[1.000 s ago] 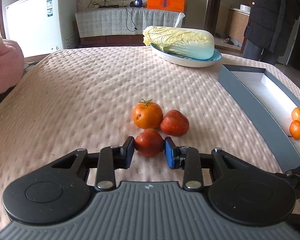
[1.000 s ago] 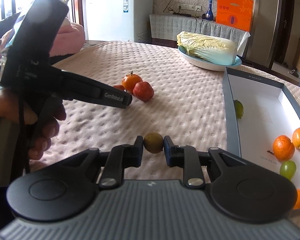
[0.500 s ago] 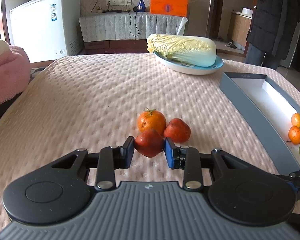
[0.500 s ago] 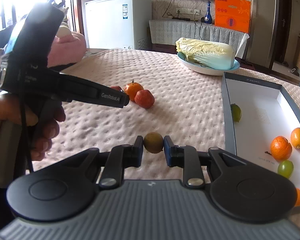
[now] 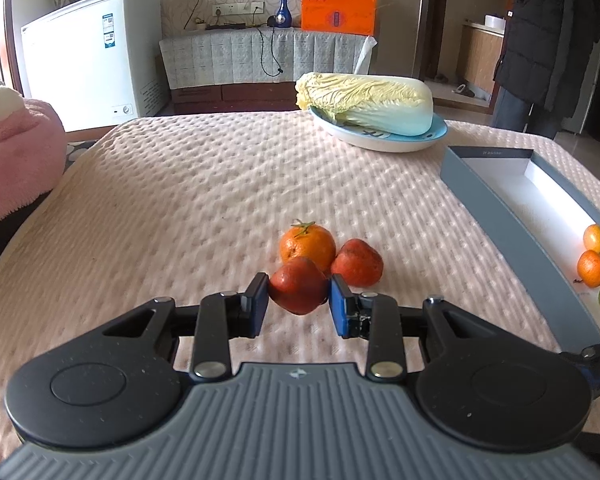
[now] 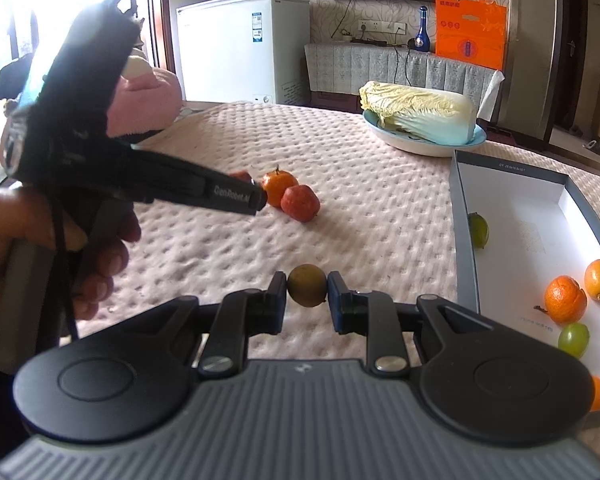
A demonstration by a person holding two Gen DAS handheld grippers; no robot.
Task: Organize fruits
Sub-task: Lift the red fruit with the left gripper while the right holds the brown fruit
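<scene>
My left gripper (image 5: 299, 305) is shut on a red fruit (image 5: 298, 290), held just above the pink quilted tablecloth. Behind it lie a stemmed tangerine (image 5: 307, 245) and a second red fruit (image 5: 357, 262), touching each other. My right gripper (image 6: 307, 298) is shut on a small olive-brown fruit (image 6: 306, 285), lifted off the cloth. In the right wrist view the left gripper (image 6: 256, 196) is seen from the side, in a hand (image 6: 100, 256), with its tip beside the tangerine (image 6: 278, 187). The grey box (image 6: 462, 240) to the right holds several oranges and green fruits.
A napa cabbage (image 5: 364, 102) lies on a blue-rimmed plate (image 5: 384, 140) at the table's far side. A pink plush cushion (image 5: 16, 160) sits at the left edge. A person in a dark coat (image 5: 548, 40) stands at the back right. A white freezer (image 5: 92, 52) is behind the table.
Both views have tipped up slightly. The red fruit has risen a little off the cloth in the left gripper. The right gripper still grips the olive-brown fruit.
</scene>
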